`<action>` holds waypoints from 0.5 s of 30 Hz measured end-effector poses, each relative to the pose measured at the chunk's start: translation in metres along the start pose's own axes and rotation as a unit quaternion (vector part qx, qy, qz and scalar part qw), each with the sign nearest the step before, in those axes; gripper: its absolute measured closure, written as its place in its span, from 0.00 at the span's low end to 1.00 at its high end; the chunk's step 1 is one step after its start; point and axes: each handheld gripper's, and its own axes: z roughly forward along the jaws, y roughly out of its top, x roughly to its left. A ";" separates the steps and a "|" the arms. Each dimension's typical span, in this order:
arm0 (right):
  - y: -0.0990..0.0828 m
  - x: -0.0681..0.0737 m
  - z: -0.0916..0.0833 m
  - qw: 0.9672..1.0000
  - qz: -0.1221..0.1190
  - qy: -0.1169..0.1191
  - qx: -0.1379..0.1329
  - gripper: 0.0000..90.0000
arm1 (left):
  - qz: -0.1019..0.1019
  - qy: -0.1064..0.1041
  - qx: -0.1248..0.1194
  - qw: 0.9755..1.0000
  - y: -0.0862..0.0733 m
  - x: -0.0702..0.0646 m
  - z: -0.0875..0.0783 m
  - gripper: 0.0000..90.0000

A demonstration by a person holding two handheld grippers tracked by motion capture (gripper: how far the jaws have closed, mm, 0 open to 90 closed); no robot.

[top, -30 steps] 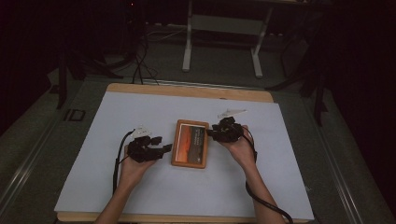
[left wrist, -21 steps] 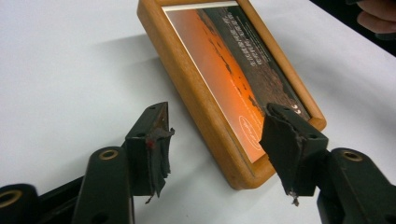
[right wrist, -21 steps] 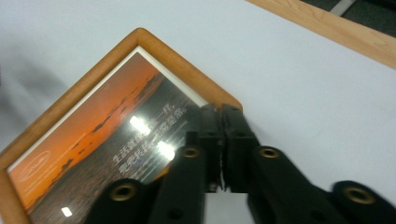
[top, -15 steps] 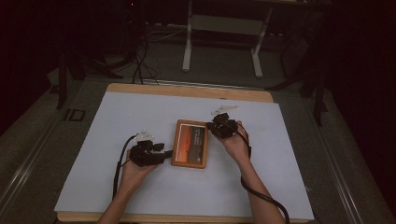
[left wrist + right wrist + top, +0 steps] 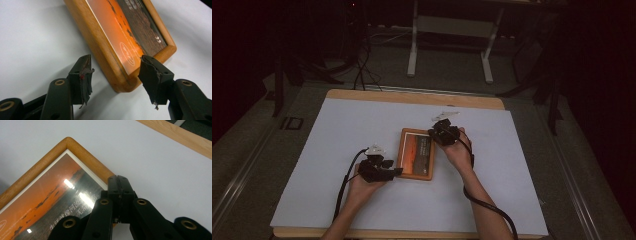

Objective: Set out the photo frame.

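Note:
A wooden picture frame (image 5: 416,154) with an orange sunset print lies flat on the white tabletop (image 5: 337,140). My left gripper (image 5: 398,171) rests low at the frame's near left corner. In the left gripper view its jaws (image 5: 116,61) stand apart on either side of that corner of the frame (image 5: 120,32); they have just closed a little, and the pads do not press on the wood. My right gripper (image 5: 432,134) is at the frame's far right edge. Its tips (image 5: 118,178) are pressed together with nothing between them, over the wooden rim of the frame (image 5: 50,195).
The white sheet covers a wooden table whose bare edge (image 5: 412,97) shows at the back. A white stand (image 5: 449,25) and cables stand on the dark floor beyond. Black cables trail from both grippers toward the near edge.
The left gripper has slid down and right to the frame's near corner. The right gripper has shifted left onto the frame's far edge, and its jaws have shut.

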 end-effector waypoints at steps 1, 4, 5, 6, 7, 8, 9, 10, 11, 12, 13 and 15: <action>0.000 0.000 0.001 1.000 0.001 0.003 -0.001 1.00 | 0.001 -0.001 0.001 1.000 0.000 -0.001 0.001 0.49; 0.000 -0.001 0.001 1.000 0.002 0.004 -0.002 1.00 | 0.005 -0.002 0.007 1.000 -0.001 -0.006 0.006 0.49; 0.000 -0.001 0.001 1.000 0.002 0.004 -0.003 1.00 | 0.007 0.000 0.009 1.000 -0.001 -0.007 0.007 0.47; 0.000 -0.001 0.001 1.000 0.003 0.004 -0.002 1.00 | 0.007 0.000 0.009 1.000 -0.001 -0.008 0.007 0.46; 0.000 -0.001 0.002 1.000 0.004 0.004 -0.001 1.00 | 0.007 -0.001 0.010 1.000 0.000 -0.008 0.007 0.47; 0.000 -0.001 0.002 1.000 0.004 0.004 -0.002 1.00 | 0.007 -0.002 0.010 1.000 0.000 -0.008 0.007 0.47; 0.000 -0.002 0.002 1.000 0.004 0.005 -0.001 1.00 | 0.007 -0.003 0.010 1.000 0.000 -0.009 0.007 0.47; 0.000 -0.002 0.002 1.000 0.004 0.005 -0.002 1.00 | 0.007 -0.003 0.010 1.000 0.000 -0.009 0.007 0.47; 0.000 -0.003 0.002 1.000 0.004 0.006 -0.003 1.00 | 0.005 -0.005 0.009 1.000 0.000 -0.009 0.007 0.47; -0.001 -0.003 0.003 1.000 0.005 0.006 -0.002 1.00 | 0.004 -0.007 0.008 1.000 0.000 -0.009 0.007 0.47; -0.001 -0.004 0.003 1.000 0.007 0.006 -0.002 1.00 | 0.002 -0.010 0.006 1.000 0.000 -0.009 0.007 0.47; -0.002 -0.006 0.003 1.000 0.010 0.005 -0.001 1.00 | -0.003 -0.018 0.003 1.000 0.000 -0.009 0.008 0.46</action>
